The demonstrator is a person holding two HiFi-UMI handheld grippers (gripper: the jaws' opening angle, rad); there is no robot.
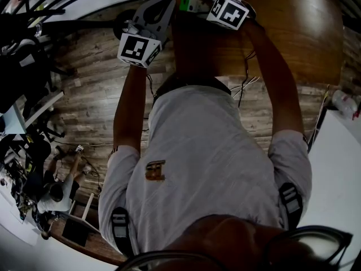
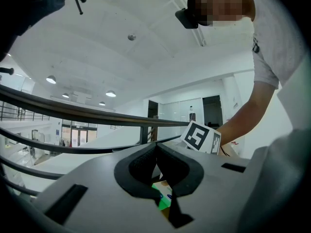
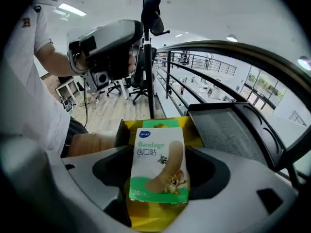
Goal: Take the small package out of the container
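Observation:
A white and green bandage box [image 3: 159, 171] stands upright between the jaws of my right gripper [image 3: 160, 166], which is shut on it. A yellow container [image 3: 163, 126] shows directly behind and below the box. In the head view the box [image 1: 190, 3] sits at the top edge, between my right gripper [image 1: 217, 1] and my left gripper [image 1: 161, 7]. My left gripper [image 2: 156, 152] has its pads together with nothing gripped. A green and white bit of the box [image 2: 163, 198] shows low past its fingers. The left gripper [image 3: 104, 45] hangs up and to the left of the box.
A brown wooden table [image 1: 293, 33] lies under the right arm, with plank floor [image 1: 90, 95] to its left. A white surface [image 1: 344, 168] runs along the right. Dark clutter and cables [image 1: 28, 151] fill the left side. Office chairs [image 3: 124, 84] and a black railing [image 3: 218, 47] stand beyond.

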